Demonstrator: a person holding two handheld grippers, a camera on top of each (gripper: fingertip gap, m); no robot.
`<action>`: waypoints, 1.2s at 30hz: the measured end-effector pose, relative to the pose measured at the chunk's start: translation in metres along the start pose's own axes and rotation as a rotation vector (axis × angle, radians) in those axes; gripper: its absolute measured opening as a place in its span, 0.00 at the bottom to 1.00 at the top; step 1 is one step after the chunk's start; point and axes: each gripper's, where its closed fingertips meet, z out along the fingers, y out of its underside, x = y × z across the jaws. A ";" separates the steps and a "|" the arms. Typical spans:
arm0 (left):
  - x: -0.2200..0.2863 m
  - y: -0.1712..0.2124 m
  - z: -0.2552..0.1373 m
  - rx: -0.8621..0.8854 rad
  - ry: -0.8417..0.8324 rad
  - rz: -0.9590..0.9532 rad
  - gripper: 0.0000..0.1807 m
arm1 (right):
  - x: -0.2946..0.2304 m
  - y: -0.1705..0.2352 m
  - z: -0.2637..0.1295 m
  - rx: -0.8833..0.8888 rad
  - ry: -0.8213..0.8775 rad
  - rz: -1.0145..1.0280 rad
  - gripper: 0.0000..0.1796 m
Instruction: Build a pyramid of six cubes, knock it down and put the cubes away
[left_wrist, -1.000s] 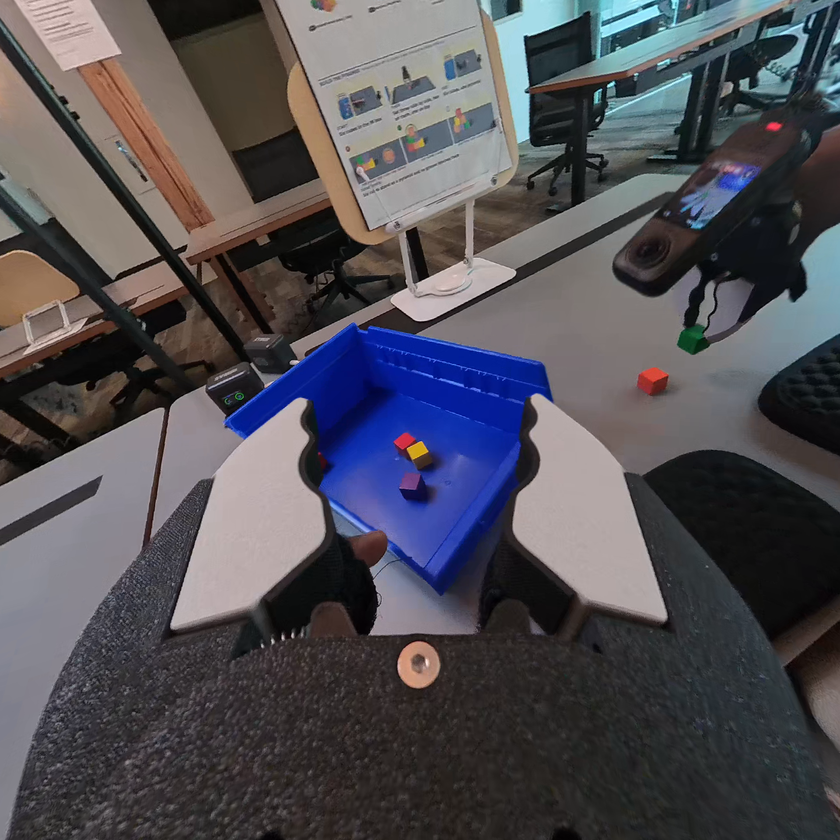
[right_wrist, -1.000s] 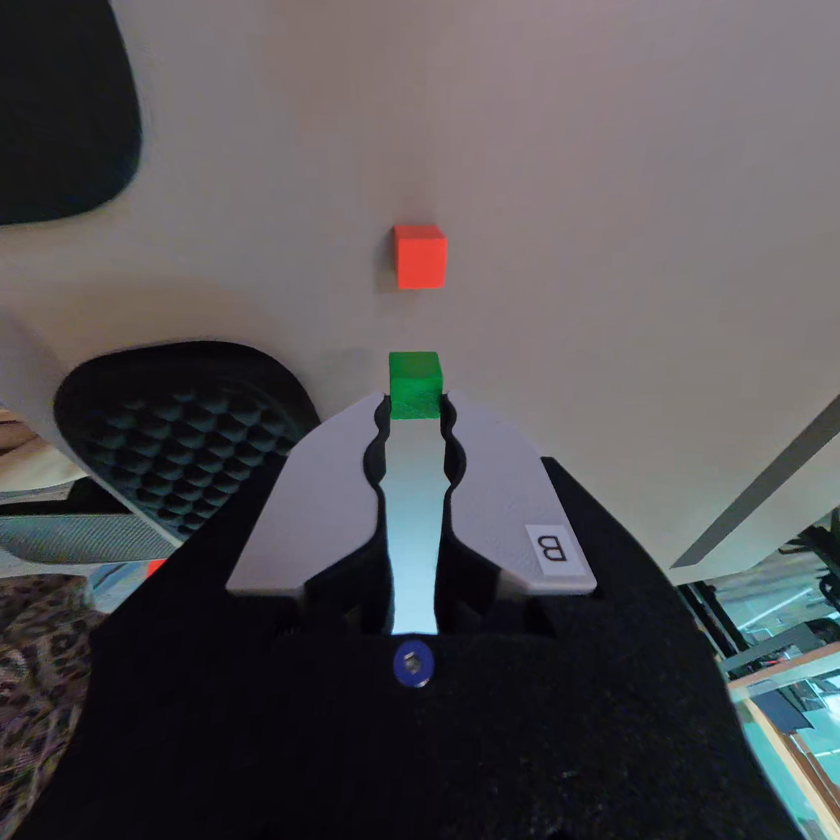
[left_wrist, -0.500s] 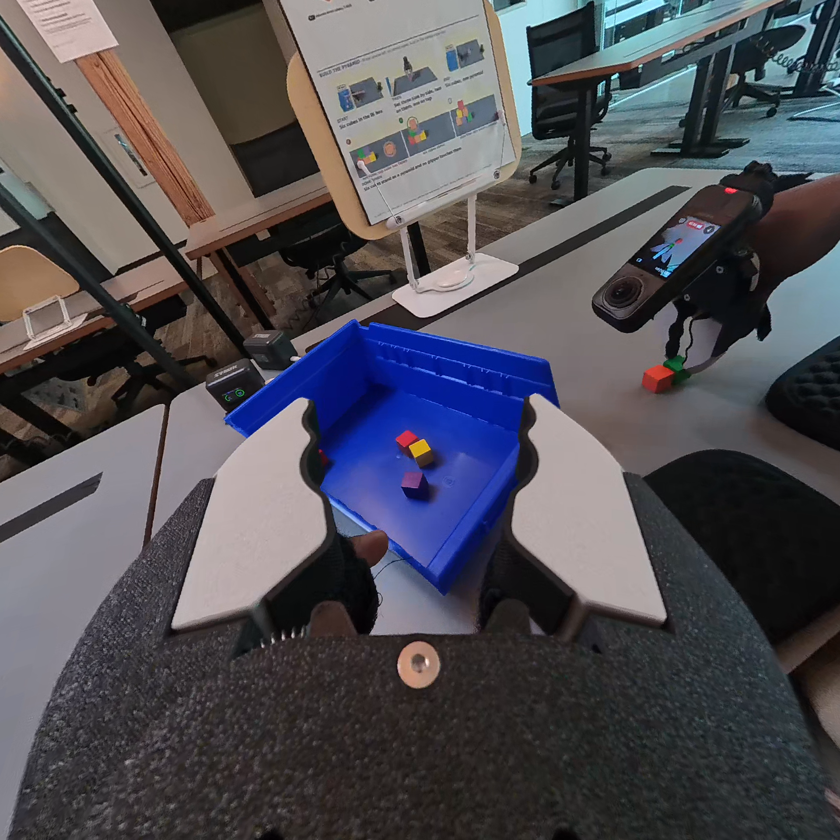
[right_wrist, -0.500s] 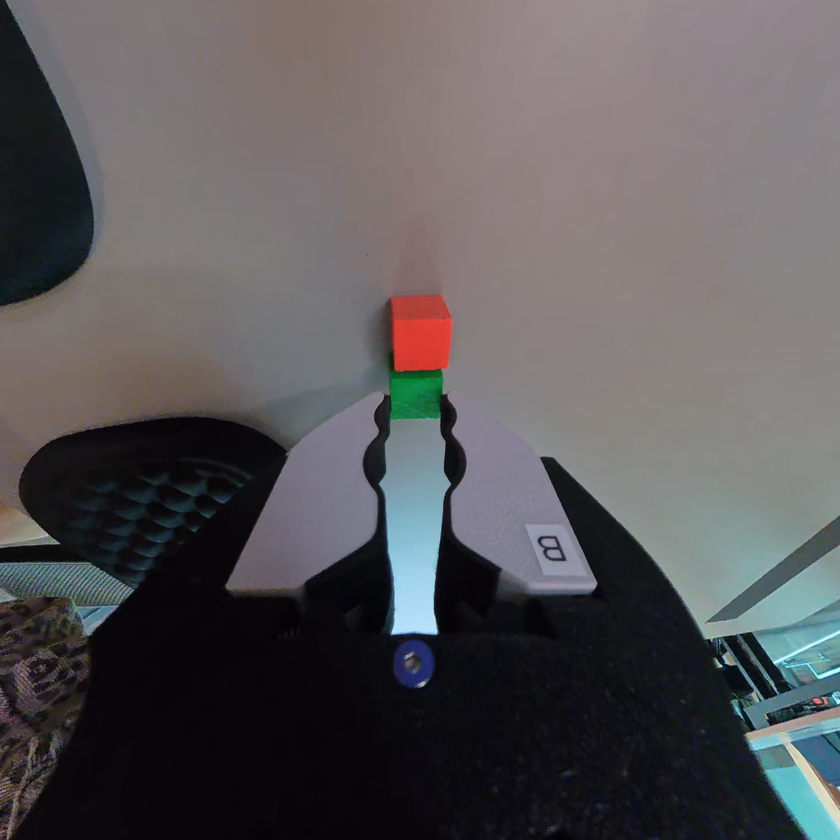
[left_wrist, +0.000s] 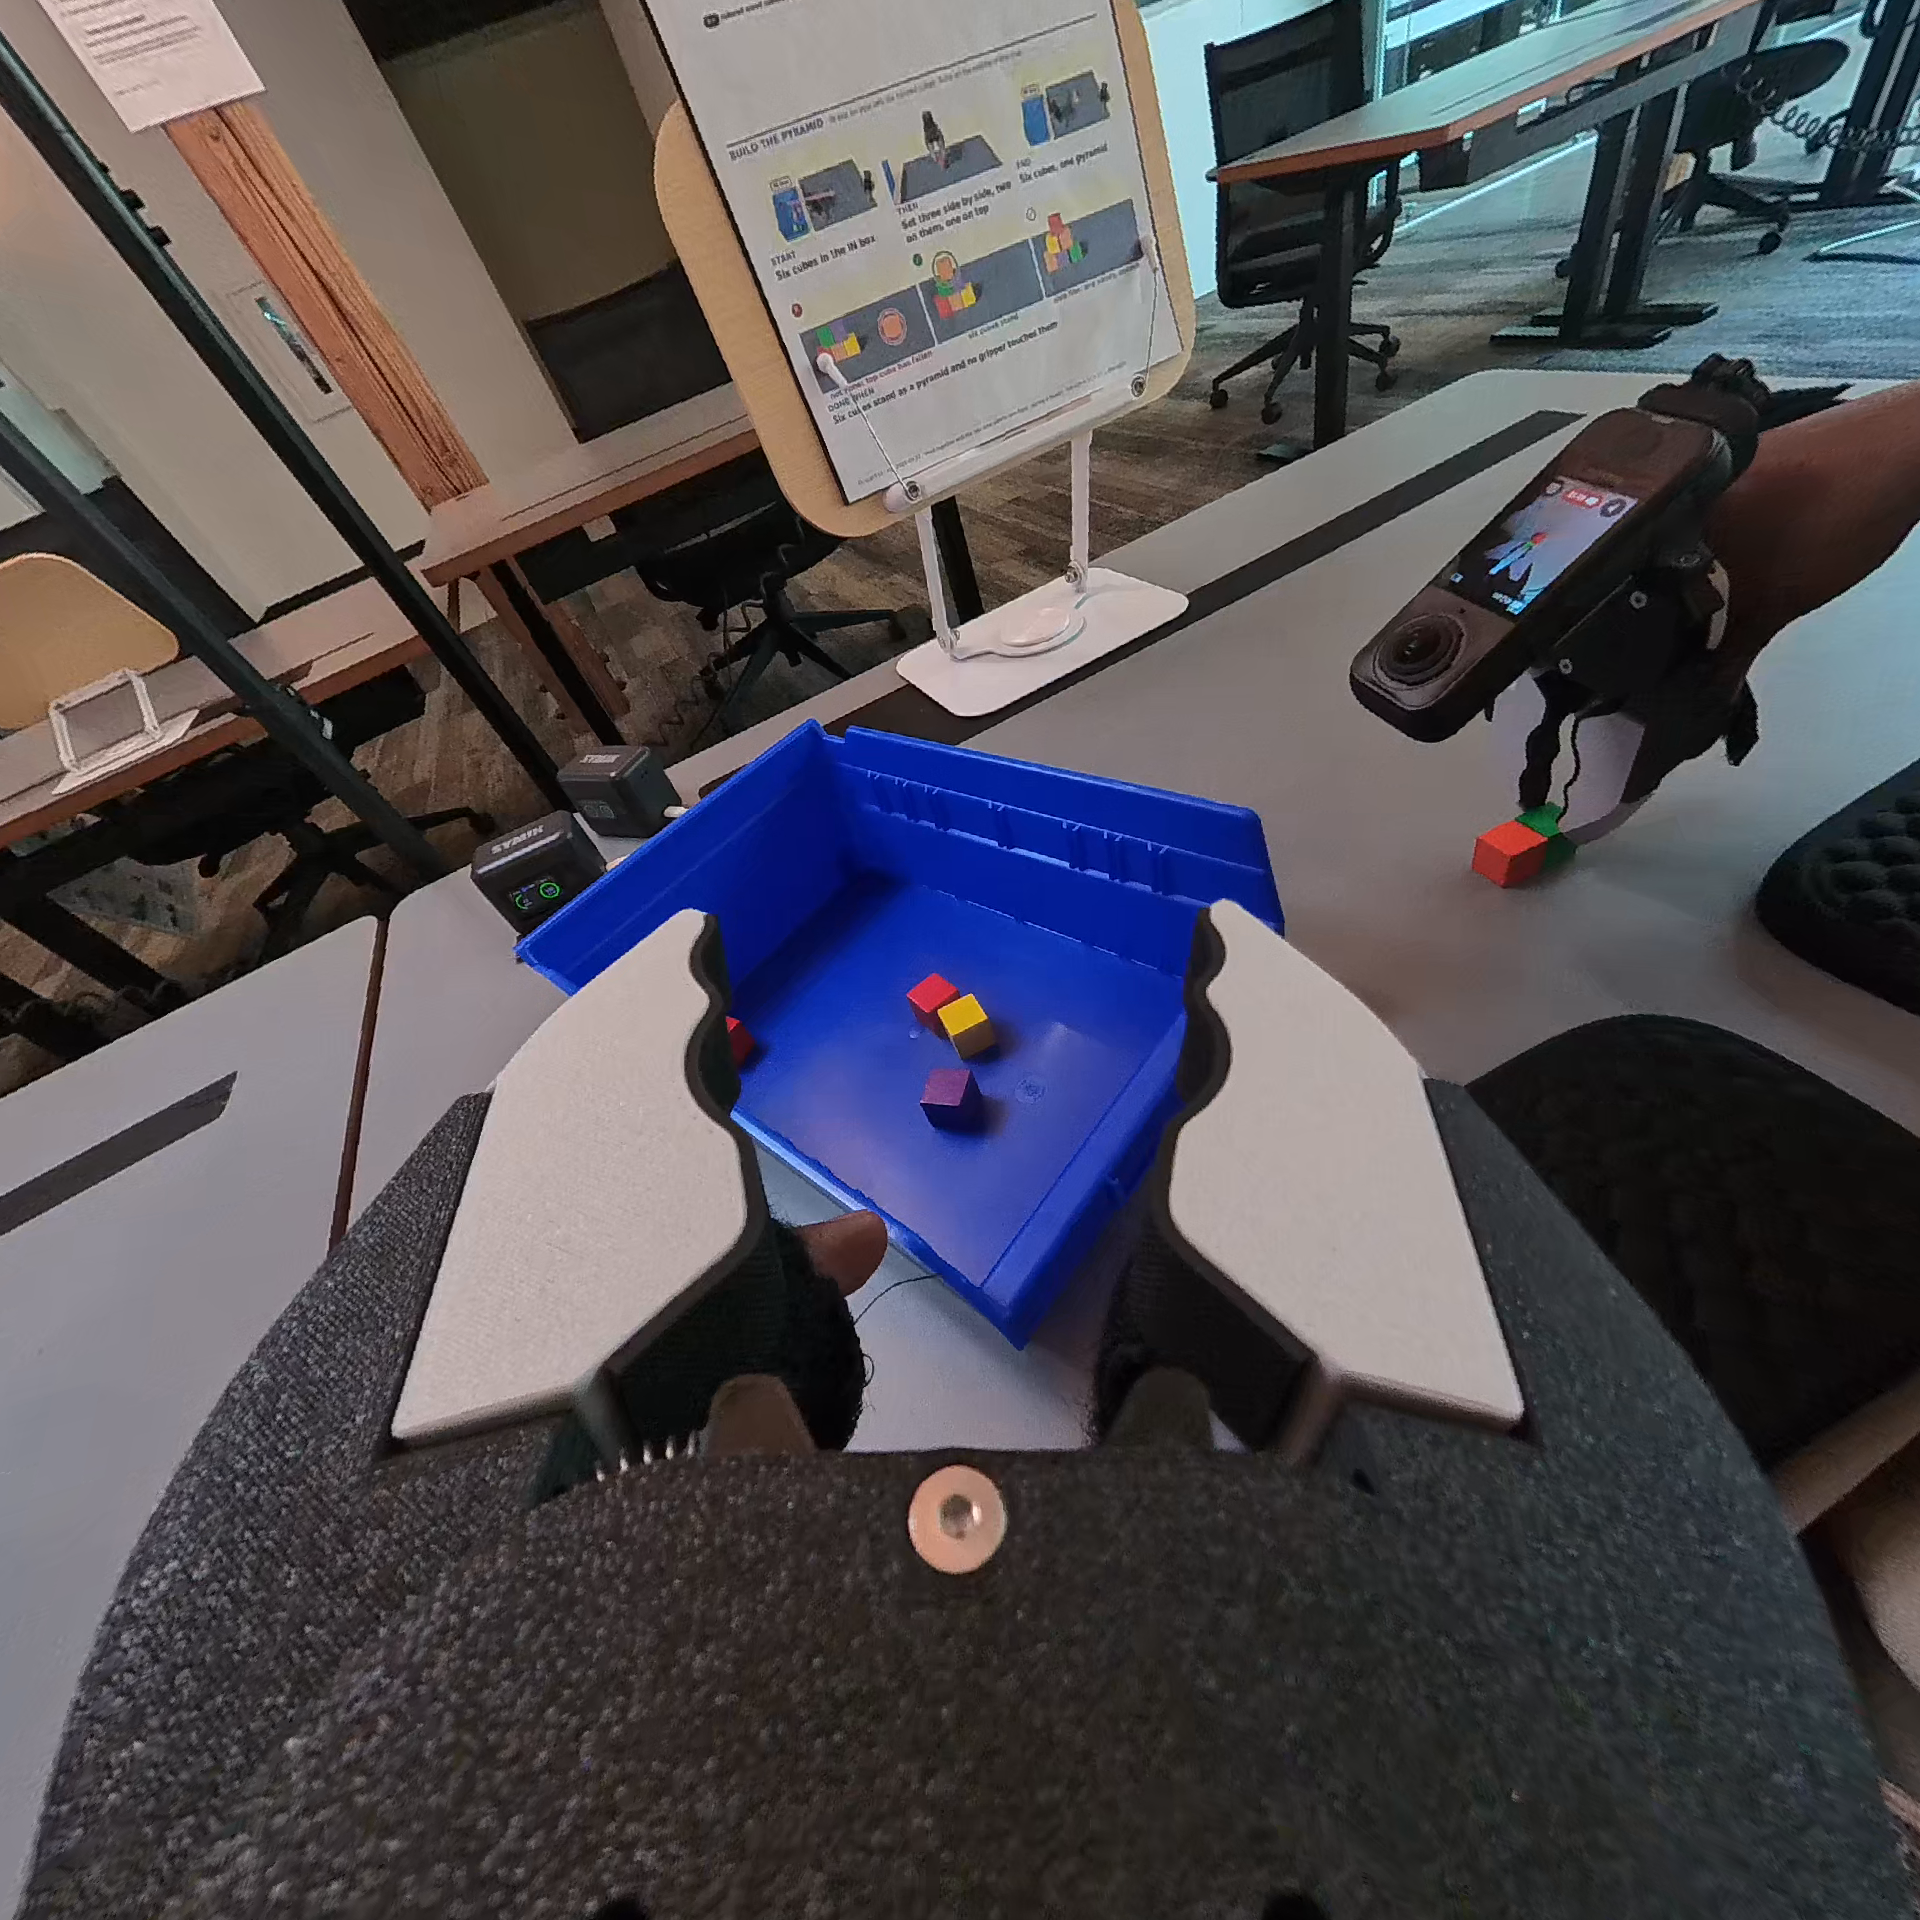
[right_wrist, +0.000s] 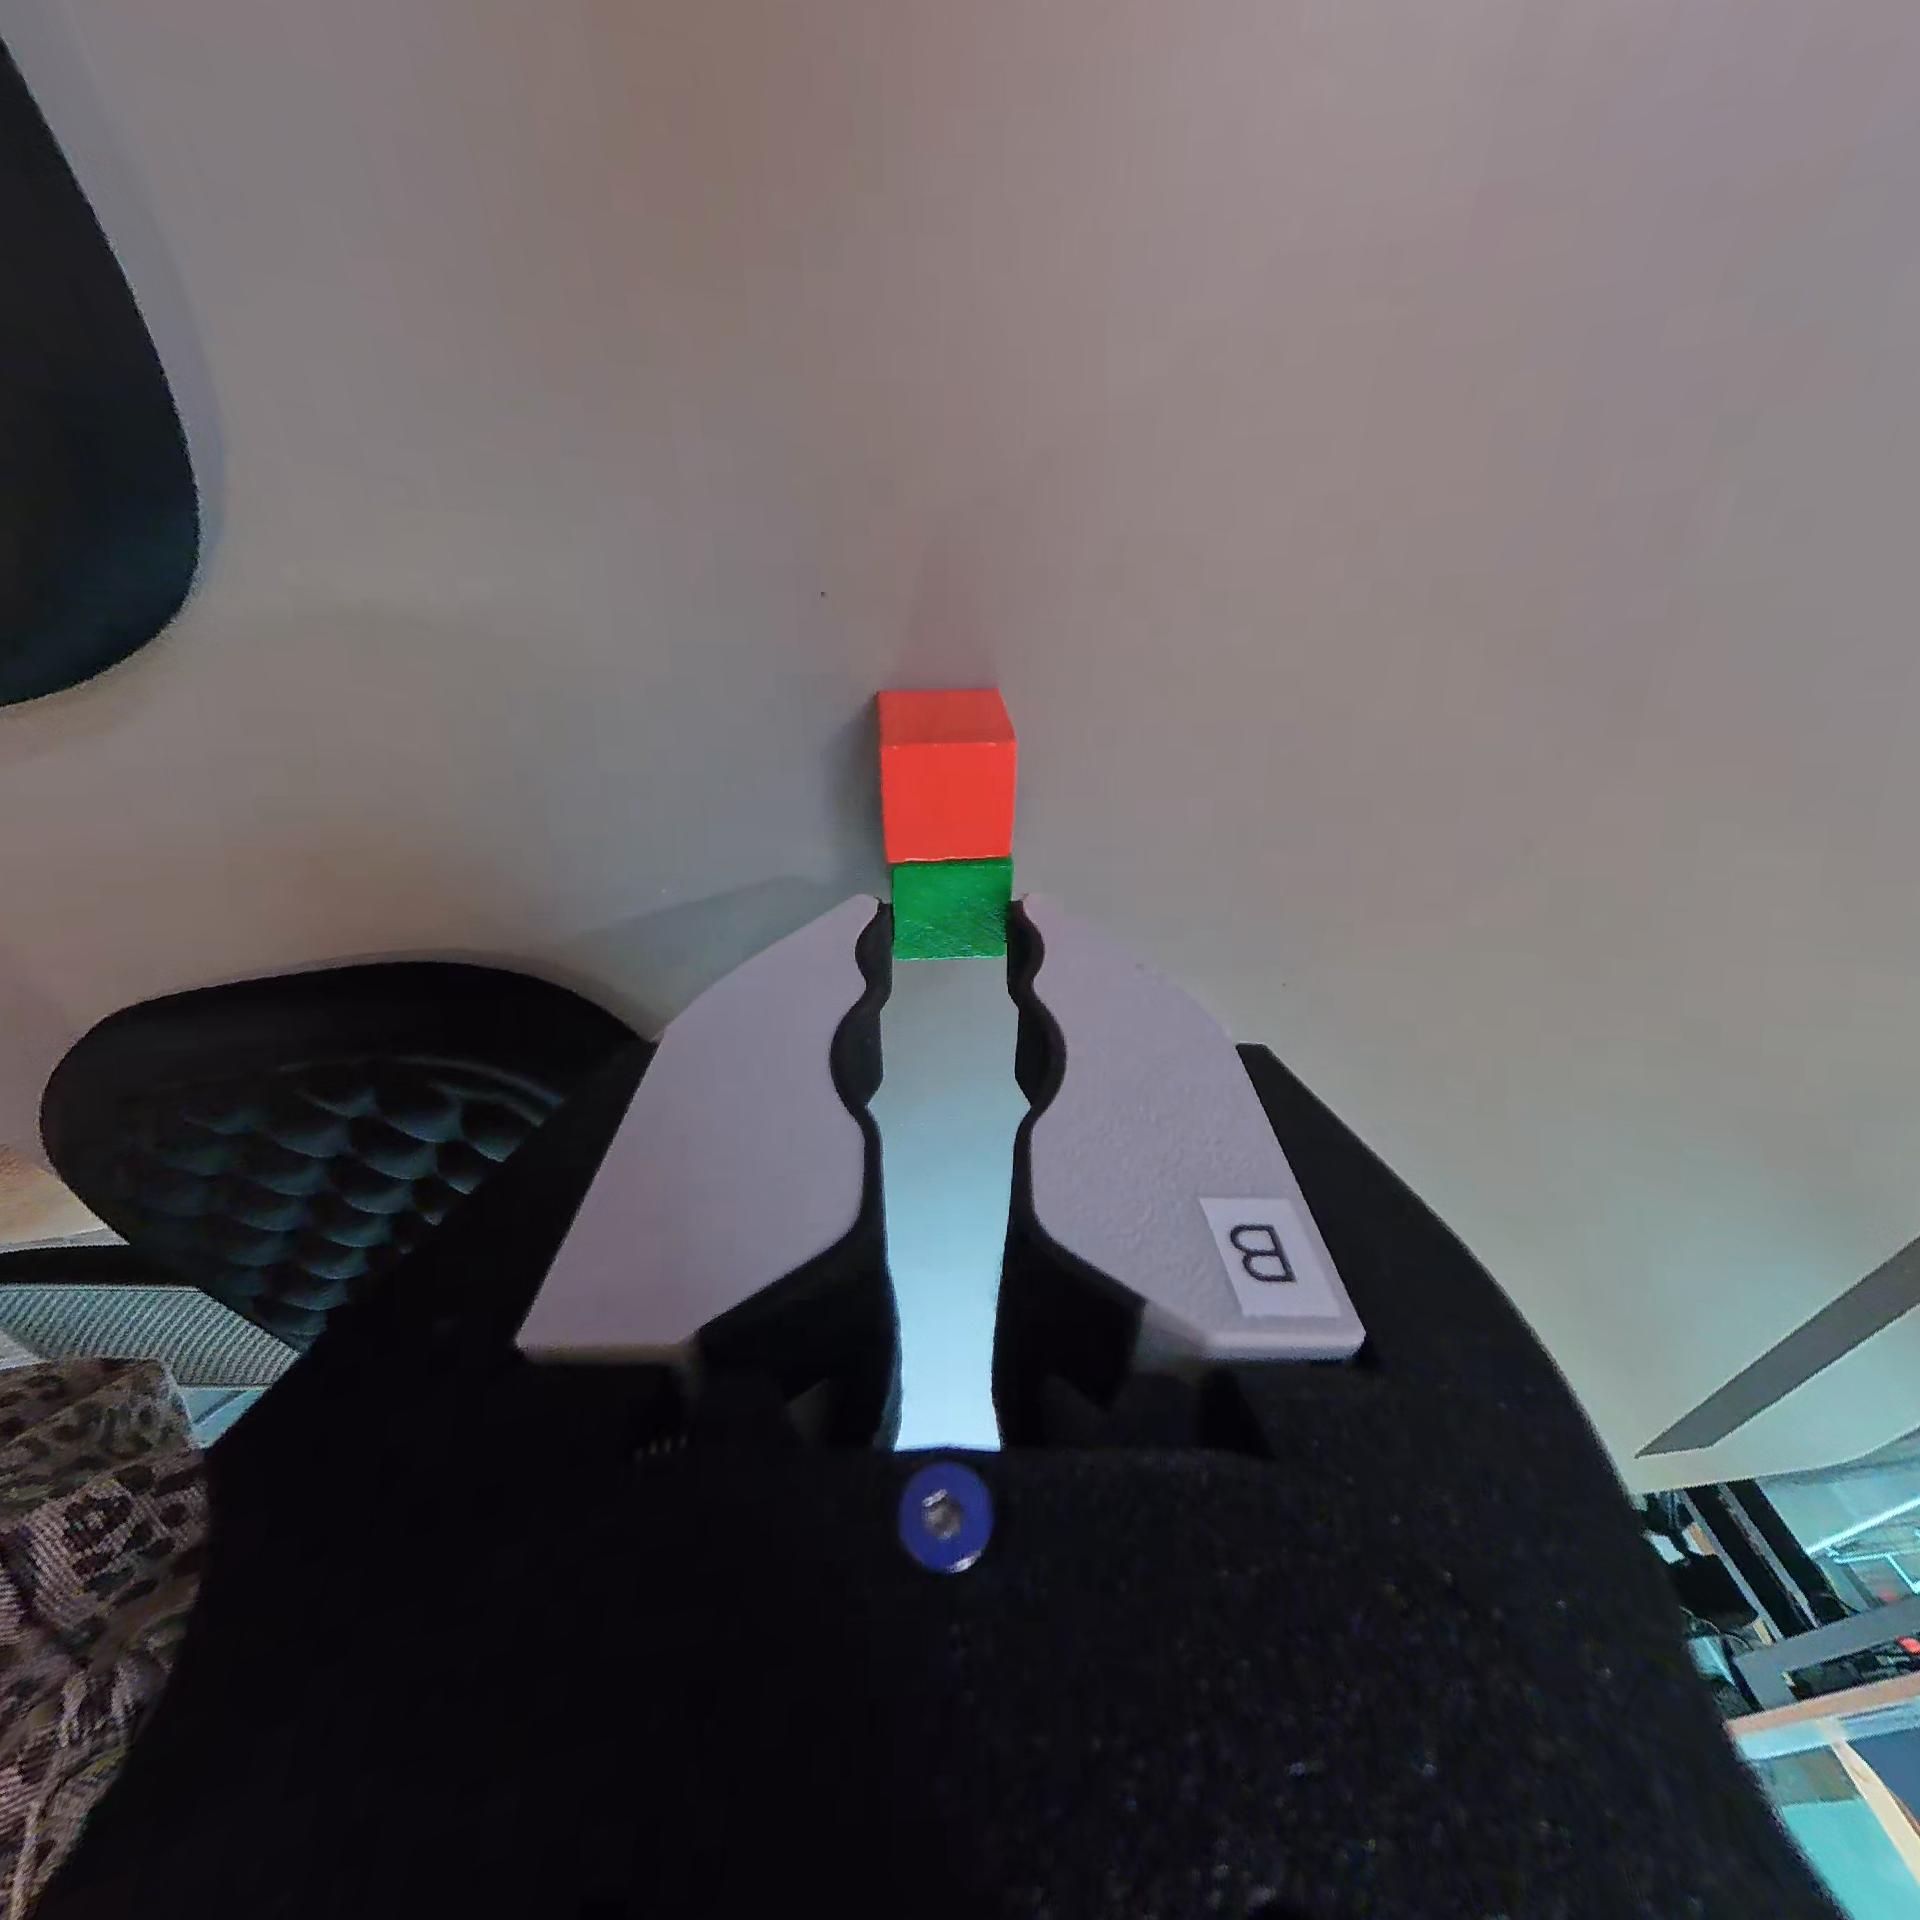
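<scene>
My right gripper (right_wrist: 951, 920) is shut on a green cube (right_wrist: 952, 910) and holds it down at the grey table (right_wrist: 1351, 520), right against an orange-red cube (right_wrist: 943, 774). Both cubes (left_wrist: 1517, 852) show far right in the left wrist view, under the right gripper (left_wrist: 1558, 821). My left gripper (left_wrist: 951, 1039) is open and empty, held above the near side of a blue bin (left_wrist: 1049, 821). In the bin lie a red cube (left_wrist: 930, 1000), a yellow cube (left_wrist: 964, 1023), a purple cube (left_wrist: 949, 1096) and another red cube (left_wrist: 738, 1037), half hidden behind my left finger.
A white stand with an instruction board (left_wrist: 935, 239) stands behind the bin. Two small black devices (left_wrist: 535, 871) sit at the bin's far left. Black textured pads (left_wrist: 1849, 883) lie at the right and near right (left_wrist: 1704, 1195). Desks and office chairs fill the background. The left gripper's tips are roughly 40 cm from the right gripper's.
My right gripper has carried the green cube down and toward the orange-red cube until the two touch on the table. My left gripper has stayed open over the bin.
</scene>
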 end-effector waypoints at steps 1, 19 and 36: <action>0.000 0.000 0.000 -0.003 0.001 0.002 0.46 | 0.000 0.000 0.000 0.002 -0.003 0.001 0.12; 0.003 0.003 0.003 -0.020 0.015 0.019 0.46 | 0.000 -0.005 -0.001 0.023 -0.005 -0.029 0.12; 0.004 0.006 0.004 -0.032 0.021 0.023 0.46 | 0.001 -0.016 -0.004 0.071 0.019 -0.088 0.13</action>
